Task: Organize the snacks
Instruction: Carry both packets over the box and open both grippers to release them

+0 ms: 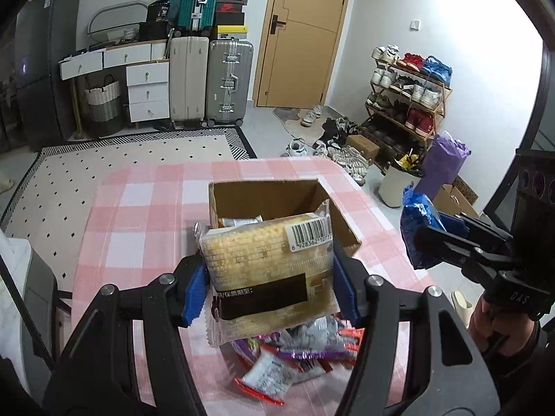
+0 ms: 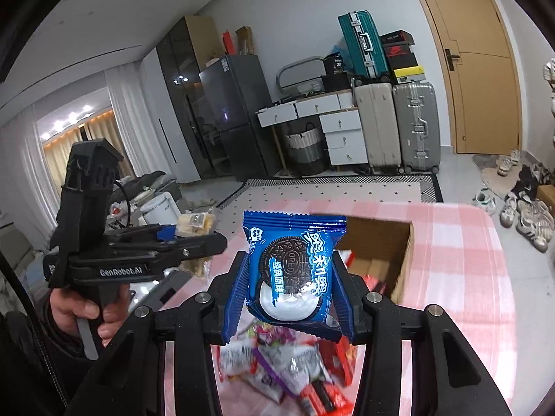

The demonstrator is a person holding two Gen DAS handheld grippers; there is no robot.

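My left gripper (image 1: 269, 289) is shut on a clear pack of yellow crackers (image 1: 267, 267) with a barcode, held above the table. My right gripper (image 2: 289, 298) is shut on a blue Oreo packet (image 2: 291, 270), also lifted in the air. In the left wrist view the right gripper (image 1: 421, 239) shows at the right with the blue Oreo packet (image 1: 418, 228). In the right wrist view the left gripper (image 2: 194, 242) shows at the left with the crackers (image 2: 196, 227). An open cardboard box (image 1: 281, 204) stands on the pink checked tablecloth (image 1: 145, 208), some packets inside. A loose heap of snack packets (image 1: 295, 357) lies below both grippers.
A person's hand (image 2: 79, 308) holds the left gripper's handle. Beyond the table lie a patterned rug (image 1: 121, 159), suitcases (image 1: 211, 79), white drawers (image 1: 145, 86), a wooden door (image 1: 301, 34), a shoe rack (image 1: 406, 93) and a white bin (image 1: 395, 183) at the right.
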